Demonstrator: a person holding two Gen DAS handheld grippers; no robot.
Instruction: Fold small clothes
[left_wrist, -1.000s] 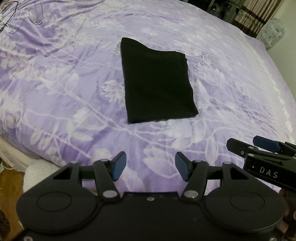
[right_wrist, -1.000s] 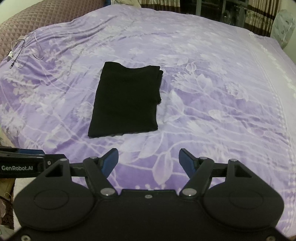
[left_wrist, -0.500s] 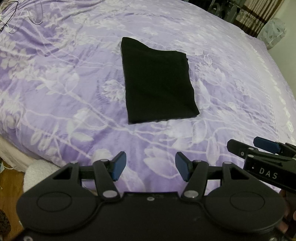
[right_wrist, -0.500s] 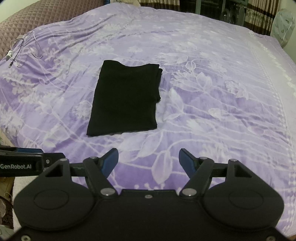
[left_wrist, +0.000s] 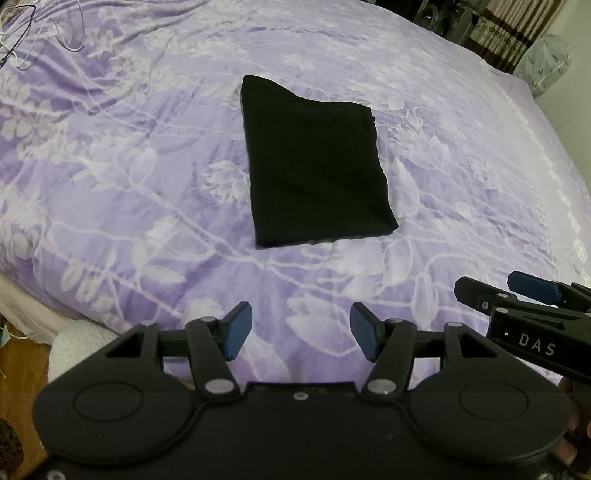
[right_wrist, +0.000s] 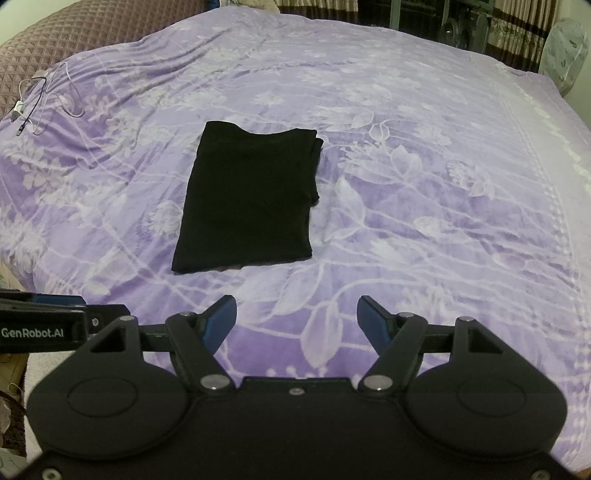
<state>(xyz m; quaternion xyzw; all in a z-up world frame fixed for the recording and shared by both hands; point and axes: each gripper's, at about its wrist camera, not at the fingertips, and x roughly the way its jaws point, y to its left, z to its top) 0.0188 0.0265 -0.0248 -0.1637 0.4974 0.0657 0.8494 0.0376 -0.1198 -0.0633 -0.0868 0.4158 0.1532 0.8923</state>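
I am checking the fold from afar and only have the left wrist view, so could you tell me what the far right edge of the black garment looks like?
Observer: On the black garment, the right wrist view shows stacked layers along that edge, slightly uneven.
Operator: Thank you. Is the right gripper holding anything?
Observer: No, the right gripper is open over bare purple bedspread.
Operator: Anything beyond the bedspread's far left?
Observer: A brown quilted cover lies there.

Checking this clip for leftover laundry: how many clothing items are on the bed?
1. A single folded black garment lies flat near the middle of the purple floral bedspread, ahead of both open grippers, untouched. None other shows, though the bed's edges run out of frame.
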